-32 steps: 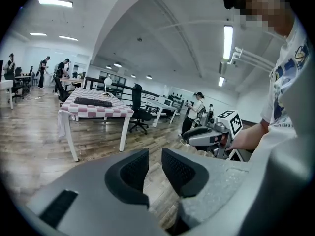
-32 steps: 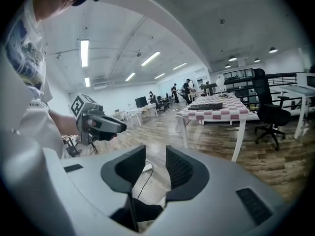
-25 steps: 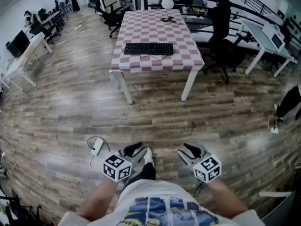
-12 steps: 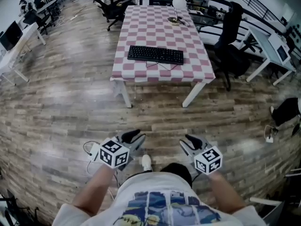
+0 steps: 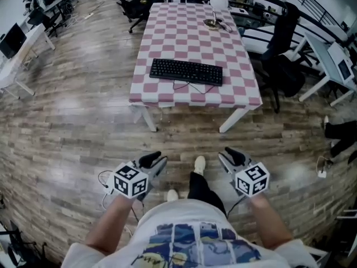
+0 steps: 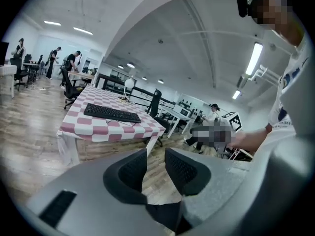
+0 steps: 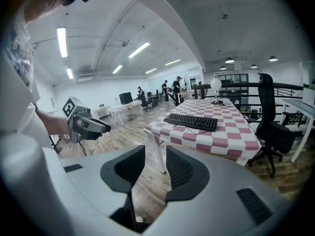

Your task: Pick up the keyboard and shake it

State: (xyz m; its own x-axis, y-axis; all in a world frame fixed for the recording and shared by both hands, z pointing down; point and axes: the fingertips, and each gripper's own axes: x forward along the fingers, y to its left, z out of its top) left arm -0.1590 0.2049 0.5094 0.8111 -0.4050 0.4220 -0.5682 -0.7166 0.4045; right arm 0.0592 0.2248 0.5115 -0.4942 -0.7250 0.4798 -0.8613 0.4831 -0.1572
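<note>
Black corded keyboard (image 5: pixel 186 71) on pink-checked table (image 5: pixel 184 27) lay nearer than before, still beyond the empty, part-open left gripper (image 5: pixel 155 161) and right gripper (image 5: pixel 230 156), the latter's jaws having just narrowed; pickup not begun.

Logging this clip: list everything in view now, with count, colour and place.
keyboard: one, black, on the table's near half
table: one, pink-and-white checked cloth, white legs, ahead
lamp: one, white, table's far end
office chairs: several, black, right of and beyond the table
desks: at least two, white, far left and right
floor: brown wood planks
shoes: two, white, on the nearest floor
left gripper: one, grey, jaws apart, empty
right gripper: one, grey, jaws apart, just been closing, empty
</note>
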